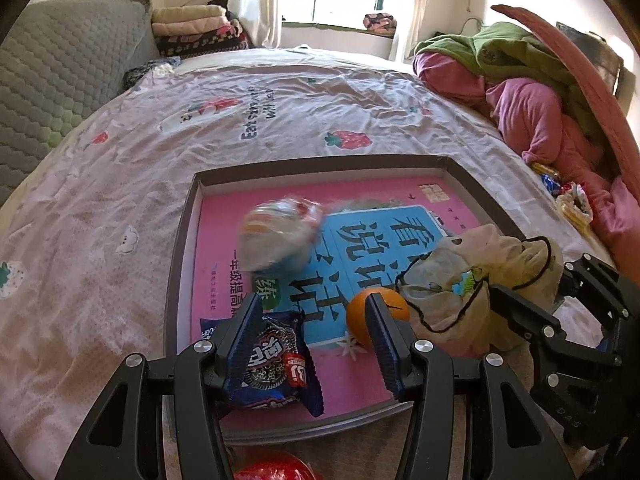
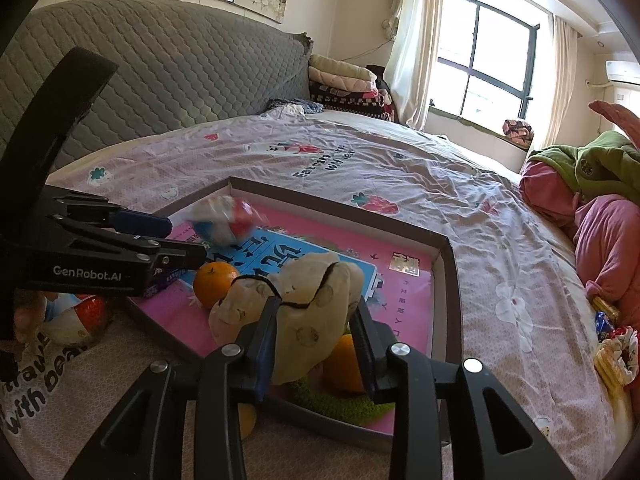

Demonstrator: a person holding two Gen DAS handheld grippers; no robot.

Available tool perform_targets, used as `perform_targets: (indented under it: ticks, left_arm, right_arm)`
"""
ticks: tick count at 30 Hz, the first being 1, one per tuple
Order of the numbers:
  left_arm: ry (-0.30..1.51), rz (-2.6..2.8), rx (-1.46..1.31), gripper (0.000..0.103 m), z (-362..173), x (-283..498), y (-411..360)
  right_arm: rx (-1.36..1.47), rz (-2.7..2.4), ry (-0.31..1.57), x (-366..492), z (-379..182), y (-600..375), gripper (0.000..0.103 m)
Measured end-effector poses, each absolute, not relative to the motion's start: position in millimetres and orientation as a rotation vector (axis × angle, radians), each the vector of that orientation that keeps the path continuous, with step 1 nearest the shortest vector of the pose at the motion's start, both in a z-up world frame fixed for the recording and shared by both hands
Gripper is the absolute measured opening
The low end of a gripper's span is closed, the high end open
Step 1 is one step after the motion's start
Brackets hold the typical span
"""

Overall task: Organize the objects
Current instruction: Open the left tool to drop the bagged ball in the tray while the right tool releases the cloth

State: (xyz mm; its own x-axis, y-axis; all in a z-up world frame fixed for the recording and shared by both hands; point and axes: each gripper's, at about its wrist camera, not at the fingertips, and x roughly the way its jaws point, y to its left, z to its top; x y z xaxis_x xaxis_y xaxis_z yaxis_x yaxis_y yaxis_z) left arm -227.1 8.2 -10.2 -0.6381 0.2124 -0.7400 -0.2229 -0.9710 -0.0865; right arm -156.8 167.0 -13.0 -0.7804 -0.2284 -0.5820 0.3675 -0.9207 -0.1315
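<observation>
A shallow box [image 1: 182,248] with a pink and blue book cover as its floor lies on the bed; it also shows in the right wrist view [image 2: 446,256]. My left gripper [image 1: 310,314] is open above a blue snack packet [image 1: 276,360] in the box. A blurred white, orange and blue packet [image 1: 280,232] is in motion over the far part of the box. An orange [image 1: 360,312] lies beside the right finger. My right gripper [image 2: 316,316] is shut on a cream drawstring bag [image 2: 304,312], over another orange [image 2: 344,364] and a green mat.
A pink strawberry sheet [image 1: 160,140] covers the bed. A grey quilted headboard [image 2: 160,68] stands at the left. Pink and green clothes [image 1: 540,112] pile at the right, with snack wrappers [image 2: 612,344] beside them. A red and white packet [image 2: 76,316] lies outside the box.
</observation>
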Motion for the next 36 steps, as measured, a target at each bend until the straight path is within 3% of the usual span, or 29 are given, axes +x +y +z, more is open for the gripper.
perform_targets:
  ticks: [15,36]
  left_arm:
    - [0.012,2.651,-1.191,0.055,-5,-223,9]
    - [0.006,2.675,-1.173,0.066,7,-216,10]
  right_arm:
    - [0.839,-2.681,0.365,-154,-14,164,0.042]
    - [0.760,-2.730,0.323,-148,2,176,0.054]
